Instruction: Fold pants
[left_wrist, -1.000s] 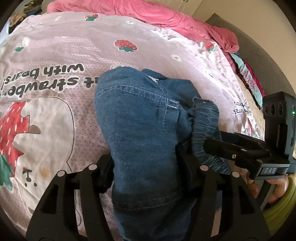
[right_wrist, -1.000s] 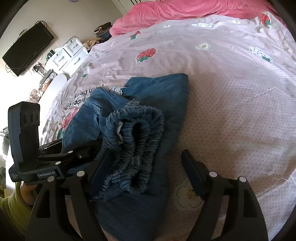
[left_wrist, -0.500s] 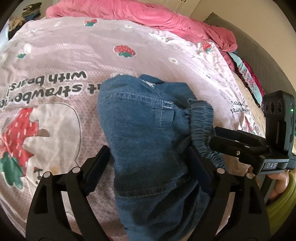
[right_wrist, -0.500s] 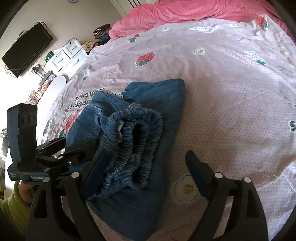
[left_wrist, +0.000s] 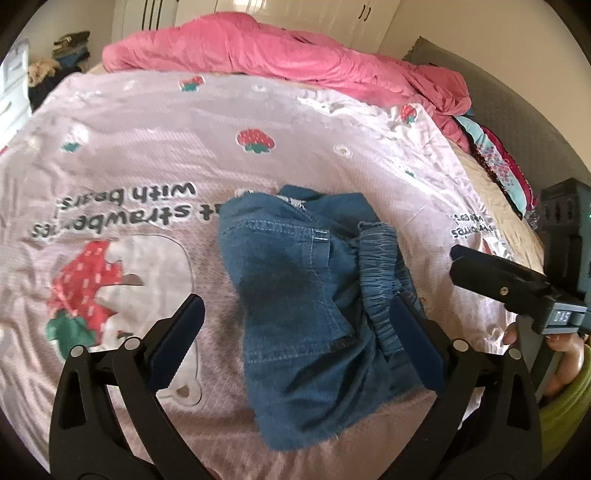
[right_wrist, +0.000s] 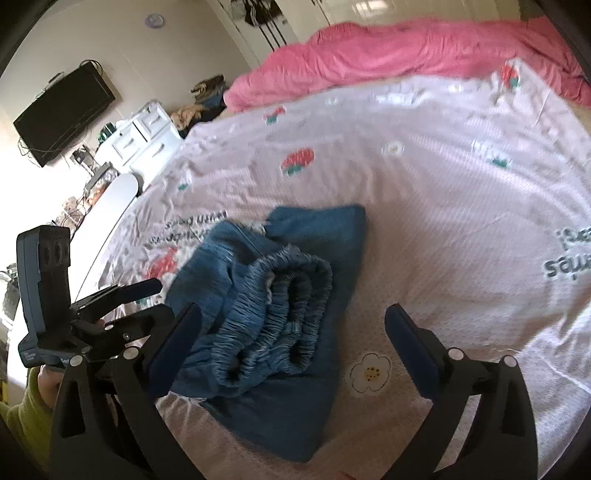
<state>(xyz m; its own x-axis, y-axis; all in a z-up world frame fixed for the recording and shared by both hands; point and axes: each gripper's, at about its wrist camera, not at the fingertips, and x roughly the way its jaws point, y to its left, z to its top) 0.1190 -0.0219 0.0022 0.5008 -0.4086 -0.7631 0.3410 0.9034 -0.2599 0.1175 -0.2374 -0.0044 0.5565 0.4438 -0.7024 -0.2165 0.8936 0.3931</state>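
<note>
One folded pants (left_wrist: 295, 295) bundle on bedspread (left_wrist: 147, 147); two grippers (left (left_wrist: 295, 328), right (right_wrist: 291, 332)), jaws wide, holding nothing.

A home bedroom: strawberry-print bedspread (left_wrist: 155, 129), pink duvet (left_wrist: 280, 55), white dresser (right_wrist: 142, 138), wall-mounted television (right_wrist: 62, 114)

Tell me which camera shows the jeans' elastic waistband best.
The right wrist view: the elastic waistband faces that camera, its gathered layers stacked on top of the folded jeans. The left wrist view catches it only edge-on, along the bundle's right side.
</note>
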